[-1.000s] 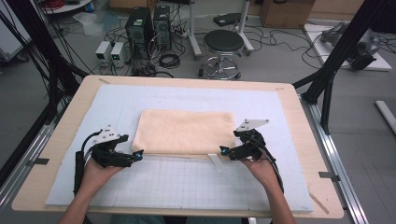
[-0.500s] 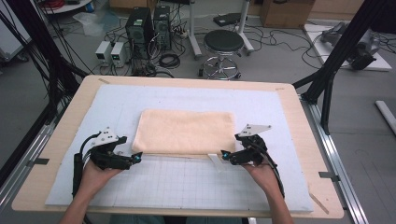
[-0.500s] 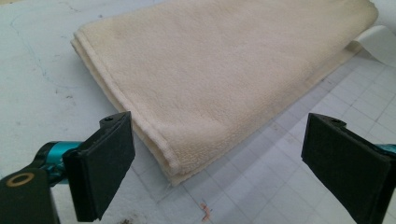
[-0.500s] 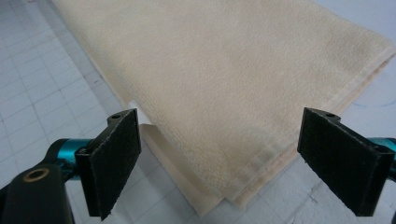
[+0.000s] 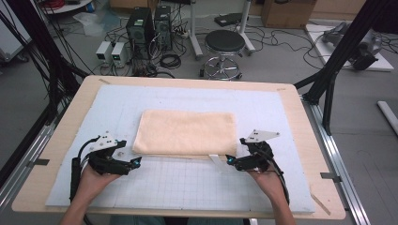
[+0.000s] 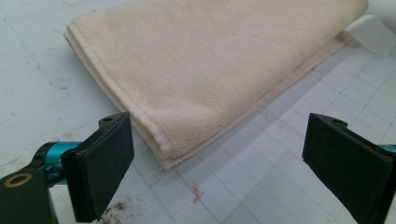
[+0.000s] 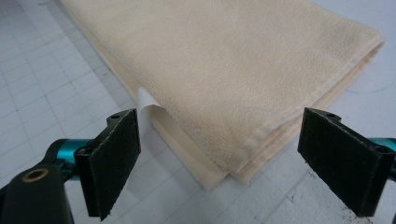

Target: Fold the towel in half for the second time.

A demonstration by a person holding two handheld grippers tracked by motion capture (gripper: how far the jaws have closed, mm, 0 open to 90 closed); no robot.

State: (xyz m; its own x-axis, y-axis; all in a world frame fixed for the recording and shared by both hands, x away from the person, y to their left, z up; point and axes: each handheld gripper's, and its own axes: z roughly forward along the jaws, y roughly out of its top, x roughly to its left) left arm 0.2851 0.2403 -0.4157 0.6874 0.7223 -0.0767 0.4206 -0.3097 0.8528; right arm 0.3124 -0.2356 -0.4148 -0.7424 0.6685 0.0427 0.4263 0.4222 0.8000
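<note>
A folded cream towel (image 5: pixel 185 132) lies flat around the middle of the pale gridded mat (image 5: pixel 187 187) that covers the wooden table (image 5: pixel 61 136), its long folded edge running left to right along the near side. The left gripper (image 5: pixel 137 161) sits just off the towel's near left corner with its jaws spread wide and nothing between them, and the right gripper (image 5: pixel 228 160) sits likewise off the near right corner, also gaping and empty (a small white label (image 7: pixel 145 101) sticks out from under the towel's edge close to it). Each gripper is held low over the mat by a hand coming in from the near edge, neither touching the cloth
</note>
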